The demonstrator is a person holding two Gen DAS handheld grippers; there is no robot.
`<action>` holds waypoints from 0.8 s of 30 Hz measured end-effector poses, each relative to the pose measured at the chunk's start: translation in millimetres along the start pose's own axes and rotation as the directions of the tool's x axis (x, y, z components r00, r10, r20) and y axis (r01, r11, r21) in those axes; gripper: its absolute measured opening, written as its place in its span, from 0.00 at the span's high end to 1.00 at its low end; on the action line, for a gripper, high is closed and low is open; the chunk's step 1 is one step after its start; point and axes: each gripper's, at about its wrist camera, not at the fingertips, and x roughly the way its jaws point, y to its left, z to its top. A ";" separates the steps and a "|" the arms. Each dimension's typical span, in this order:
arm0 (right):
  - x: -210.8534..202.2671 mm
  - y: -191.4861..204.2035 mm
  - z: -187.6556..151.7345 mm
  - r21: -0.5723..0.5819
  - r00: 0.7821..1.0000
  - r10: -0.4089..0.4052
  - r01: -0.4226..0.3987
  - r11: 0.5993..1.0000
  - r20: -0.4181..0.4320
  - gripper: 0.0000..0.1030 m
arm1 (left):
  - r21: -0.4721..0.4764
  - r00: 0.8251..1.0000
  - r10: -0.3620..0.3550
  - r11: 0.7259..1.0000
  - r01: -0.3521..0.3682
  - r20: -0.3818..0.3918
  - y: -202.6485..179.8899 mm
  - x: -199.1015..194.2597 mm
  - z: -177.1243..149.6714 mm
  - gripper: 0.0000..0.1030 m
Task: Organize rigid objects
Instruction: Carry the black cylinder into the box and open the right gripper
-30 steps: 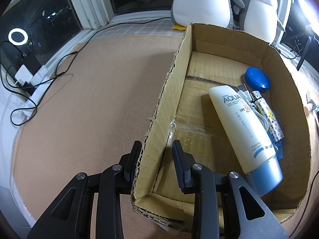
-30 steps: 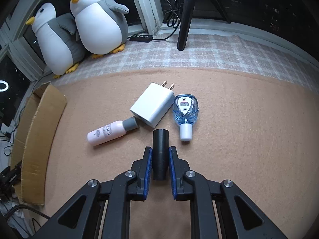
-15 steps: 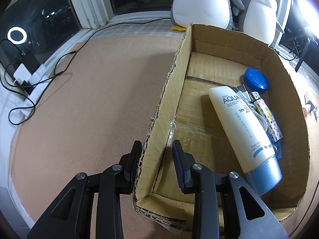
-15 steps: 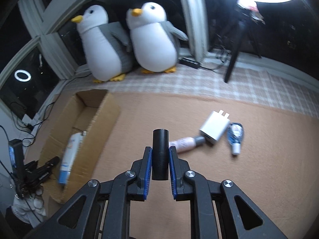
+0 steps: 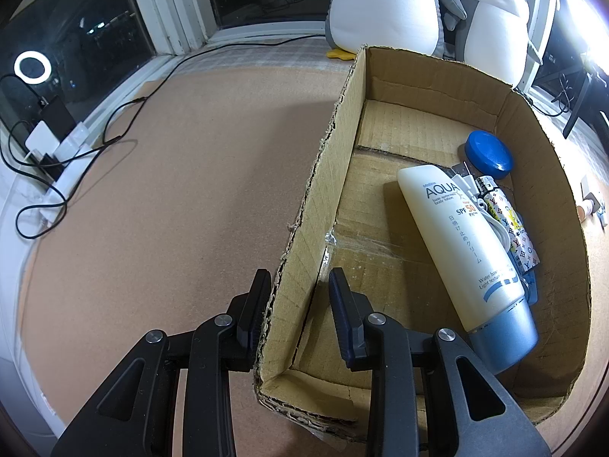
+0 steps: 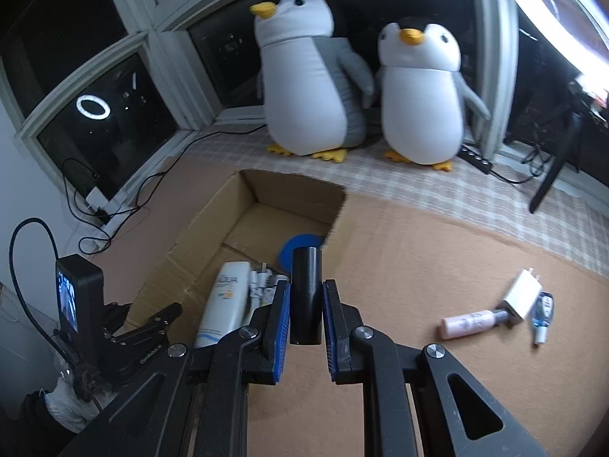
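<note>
My right gripper (image 6: 306, 312) clamps the black tube (image 6: 305, 297) lengthwise along my fingers, pointing at the box (image 5: 335, 175), whose wall my left gripper (image 5: 298, 304) pinches.

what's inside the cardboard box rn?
Inside the cardboard box: white sunscreen tube, blue-lidded jar, patterned lighter, white cable. Something blue beneath the lighter is mostly covered.

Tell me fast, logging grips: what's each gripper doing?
Left gripper: closed on the cardboard box wall.
Right gripper: closed, holding the black cylinder.
</note>
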 end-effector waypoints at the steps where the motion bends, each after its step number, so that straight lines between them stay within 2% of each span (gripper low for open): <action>1: 3.3 4.4 0.4 -0.007 1.000 0.004 -0.004 1.000 -0.004 0.86 | 0.000 1.000 0.000 1.000 0.000 0.000 0.0 0.0 0.0 0.71; 12: 37.2 36.4 3.1 -0.035 0.997 0.050 -0.052 0.998 -0.056 0.86 | 0.000 1.000 -0.002 1.000 0.002 0.000 -0.3 0.1 0.3 0.71; 24: 57.4 46.2 -1.0 -0.046 0.995 0.040 -0.045 0.998 -0.093 0.85 | -0.001 1.000 -0.001 1.000 0.001 0.000 -0.3 0.2 0.5 0.71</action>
